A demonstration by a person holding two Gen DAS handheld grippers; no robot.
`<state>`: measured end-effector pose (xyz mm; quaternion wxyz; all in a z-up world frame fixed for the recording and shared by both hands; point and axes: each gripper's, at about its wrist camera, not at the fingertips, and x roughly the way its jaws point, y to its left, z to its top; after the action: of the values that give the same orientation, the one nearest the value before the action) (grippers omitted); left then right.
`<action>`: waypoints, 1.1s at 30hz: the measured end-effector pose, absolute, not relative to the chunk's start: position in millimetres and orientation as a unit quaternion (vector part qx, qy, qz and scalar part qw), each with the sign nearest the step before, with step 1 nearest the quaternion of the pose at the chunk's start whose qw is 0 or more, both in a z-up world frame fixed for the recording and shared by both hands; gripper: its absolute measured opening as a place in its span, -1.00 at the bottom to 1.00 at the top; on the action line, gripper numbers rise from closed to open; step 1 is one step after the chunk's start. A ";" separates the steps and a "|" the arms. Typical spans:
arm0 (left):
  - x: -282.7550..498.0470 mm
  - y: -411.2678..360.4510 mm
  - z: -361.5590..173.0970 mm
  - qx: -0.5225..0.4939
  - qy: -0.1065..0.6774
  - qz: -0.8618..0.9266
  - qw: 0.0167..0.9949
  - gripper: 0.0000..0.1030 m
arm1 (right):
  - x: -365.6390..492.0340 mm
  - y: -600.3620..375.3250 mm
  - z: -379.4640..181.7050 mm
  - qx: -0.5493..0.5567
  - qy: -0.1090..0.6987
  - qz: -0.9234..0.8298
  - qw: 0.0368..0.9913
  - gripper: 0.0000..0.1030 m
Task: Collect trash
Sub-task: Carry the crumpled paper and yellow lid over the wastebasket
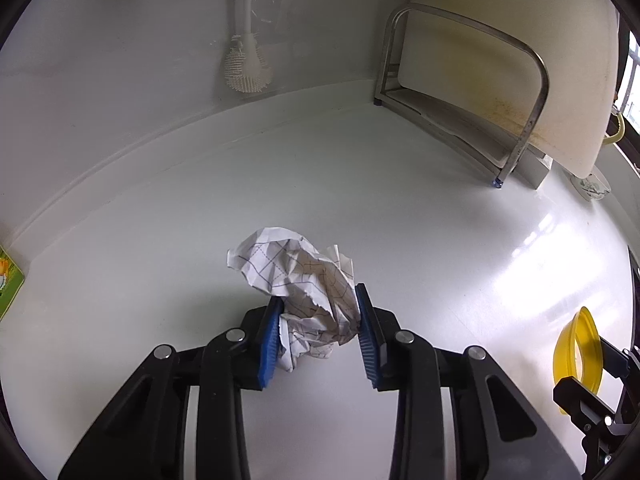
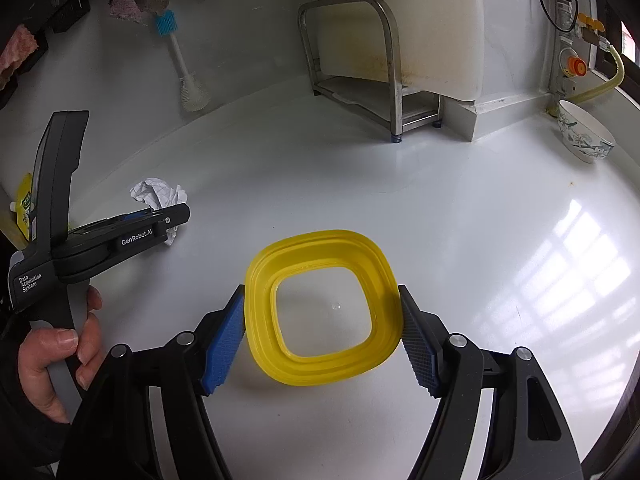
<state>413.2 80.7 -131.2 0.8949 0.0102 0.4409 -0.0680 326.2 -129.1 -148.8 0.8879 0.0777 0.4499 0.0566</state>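
A crumpled sheet of checked white paper lies on the white counter. My left gripper has its blue pads pressed on the paper's near part, one on each side. From the right wrist view, the left gripper reaches over the paper, held by a person's hand. My right gripper is shut on a yellow square plastic container, gripping its rim on both sides, open mouth facing the camera. The container also shows at the left view's right edge.
A steel rack with a large white board stands at the back. A white brush leans on the wall. A patterned bowl sits far right, a yellow-green pouch far left.
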 end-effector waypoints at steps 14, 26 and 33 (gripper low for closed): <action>308.8 70.7 -72.8 0.039 0.419 -0.102 0.902 -0.35 | 238.1 -120.6 -110.1 0.110 0.439 0.044 0.890 0.34; 210.2 28.0 -43.2 0.053 0.413 -0.147 0.897 -0.35 | 133.0 -151.3 -77.3 0.127 0.422 0.016 0.897 0.34; 155.1 -5.7 -33.8 0.064 0.416 -0.168 0.891 -0.35 | 69.0 -188.7 -70.0 0.154 0.419 -0.011 0.895 0.34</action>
<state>155.1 -5.7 -33.8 0.8913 0.0642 0.4161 -0.1683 69.0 -188.7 -70.0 0.8949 0.1539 0.4186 -0.0107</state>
